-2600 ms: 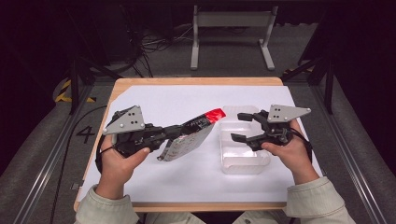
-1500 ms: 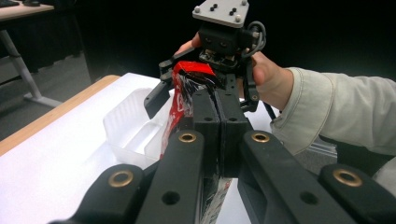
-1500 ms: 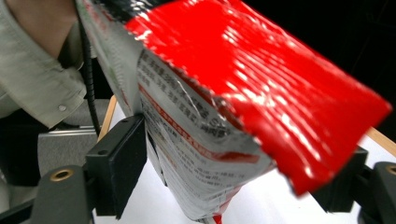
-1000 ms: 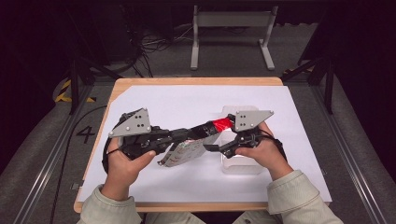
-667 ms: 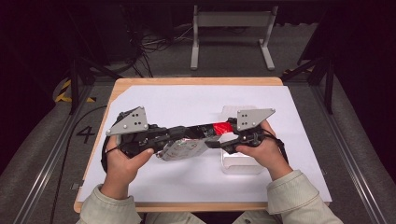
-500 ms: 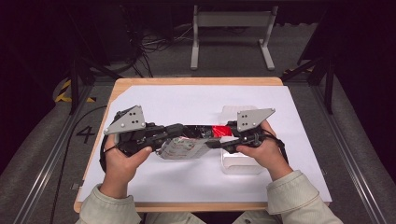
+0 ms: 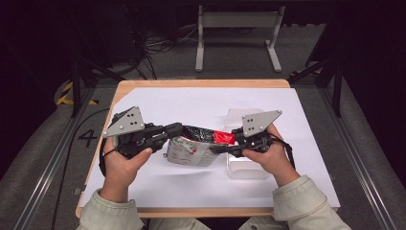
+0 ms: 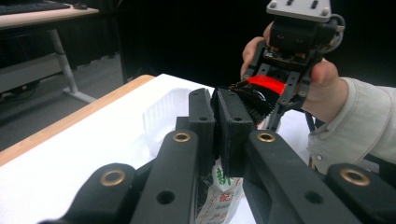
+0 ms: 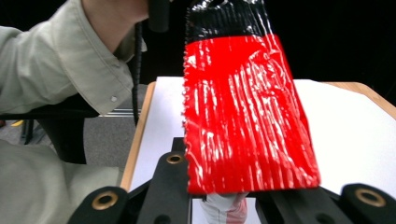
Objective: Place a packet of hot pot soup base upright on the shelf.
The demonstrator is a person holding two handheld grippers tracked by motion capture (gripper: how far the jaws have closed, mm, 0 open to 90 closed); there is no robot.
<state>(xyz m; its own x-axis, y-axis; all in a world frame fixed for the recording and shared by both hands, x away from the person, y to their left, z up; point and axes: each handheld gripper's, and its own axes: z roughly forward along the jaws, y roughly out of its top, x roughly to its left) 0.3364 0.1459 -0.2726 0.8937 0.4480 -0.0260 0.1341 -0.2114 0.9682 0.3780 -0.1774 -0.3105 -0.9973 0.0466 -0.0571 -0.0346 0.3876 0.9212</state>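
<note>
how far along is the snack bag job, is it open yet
Done: the left claw is clamped on the black end of the snack bag, held above the table. In hand: the right claw has just been closing on the bag's red sealed edge. Left: no tear shows, and the clear container beside it looks empty.

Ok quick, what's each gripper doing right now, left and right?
Left gripper: shut on the snack bag, at its black end.
Right gripper: jaws have just been closing, now shut on the bag's red end.

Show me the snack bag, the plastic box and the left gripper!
snack bag (image 7: 191,149), high view, its white printed belly.
plastic box (image 7: 246,167), high view, its near wall.
left gripper (image 8: 215,123), left gripper view, between its fingertips.
</note>
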